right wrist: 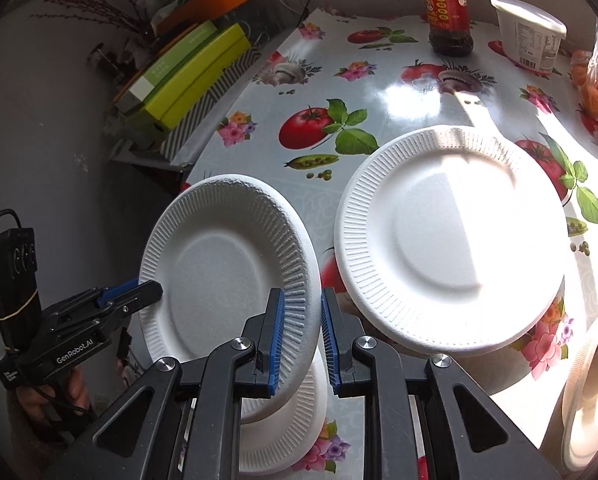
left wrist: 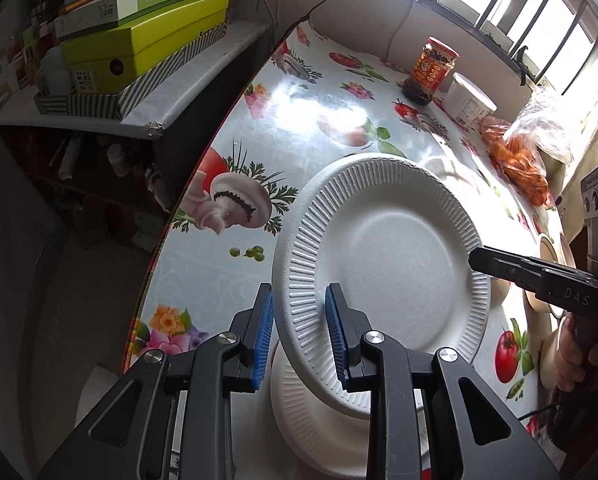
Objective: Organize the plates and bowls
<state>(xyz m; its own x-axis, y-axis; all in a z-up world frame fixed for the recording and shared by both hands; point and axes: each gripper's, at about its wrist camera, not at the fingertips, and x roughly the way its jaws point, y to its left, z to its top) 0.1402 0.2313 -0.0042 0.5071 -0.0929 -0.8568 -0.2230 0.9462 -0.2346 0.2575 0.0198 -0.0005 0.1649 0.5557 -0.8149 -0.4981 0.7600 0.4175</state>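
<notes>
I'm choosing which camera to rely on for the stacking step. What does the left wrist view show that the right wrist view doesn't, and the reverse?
Only the left wrist view shows the window bars and the left gripper from behind, its fingers on either side of the tilted plate's rim.

Only the right wrist view shows the second plate whole and the right gripper from behind.

Both show the tilted plate with both grippers at its rim, the plate beneath it, the sauce jar, the white tub and the green boxes.

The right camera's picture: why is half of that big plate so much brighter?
In the right wrist view, sunlight crosses the plate, washing out its right half; the left wrist view shows barred windows and glare on the tablecloth.
</notes>
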